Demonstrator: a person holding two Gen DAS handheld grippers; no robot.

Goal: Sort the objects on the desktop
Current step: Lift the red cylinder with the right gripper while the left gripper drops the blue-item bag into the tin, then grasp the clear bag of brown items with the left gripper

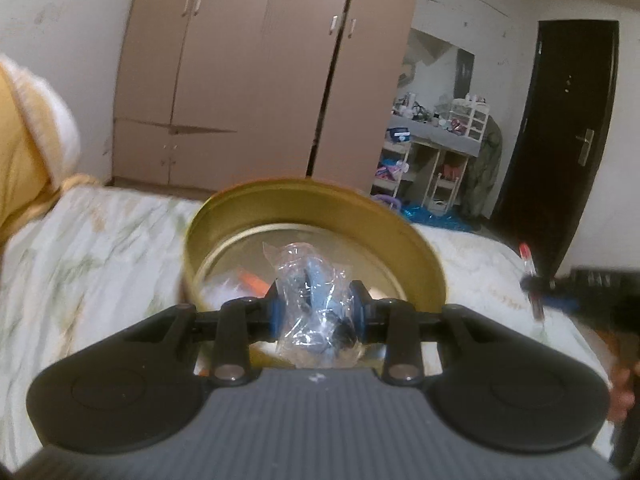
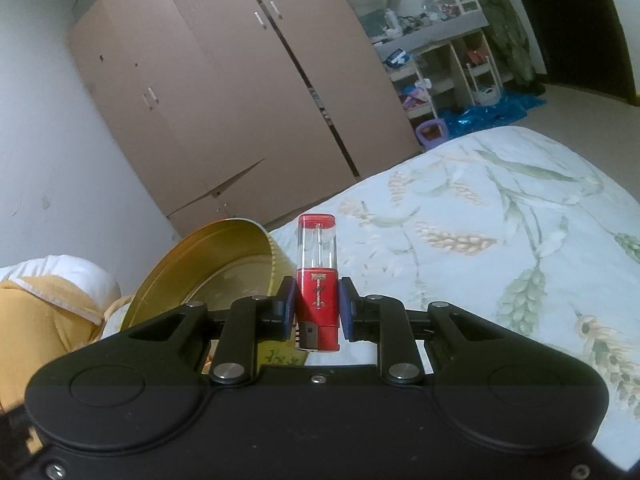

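Behind both claws stands a tall tan wardrobe (image 1: 256, 80) against a scuffed white wall, its lower left door panel hanging crooked; to its right is a cluttered white shelf unit (image 1: 436, 148) with a grey top, crumpled blue plastic on the floor at its foot, and then a dark door (image 1: 560, 120). Under the claws spreads a bed cover (image 2: 500, 240) printed with pale wheat ears and green leaves, wrinkled but lying flat. To the left of both claws shows a yellow garment with a white fleecy edge (image 1: 36, 128). The left gripper (image 1: 318, 312) is clenched on a crinkled clear plastic bag (image 1: 316, 304) with small dark and blue pieces inside; the bag sticks out ahead of the blue pads. Just past the left fingertips, and partly under them, sits a round gold tin (image 1: 312, 216), open at the top, with something orange and something white lying blurred in its bottom. The right gripper (image 2: 318, 308) is clamped on a red lighter (image 2: 318, 280), whose clear tank and red end point away from the claw, its metal striker end toward the claw's body. From the right claw the gold tin lies close on the left, on the bed cover. In the left wrist view the right claw and its lighter appear far to the right, above the cover.
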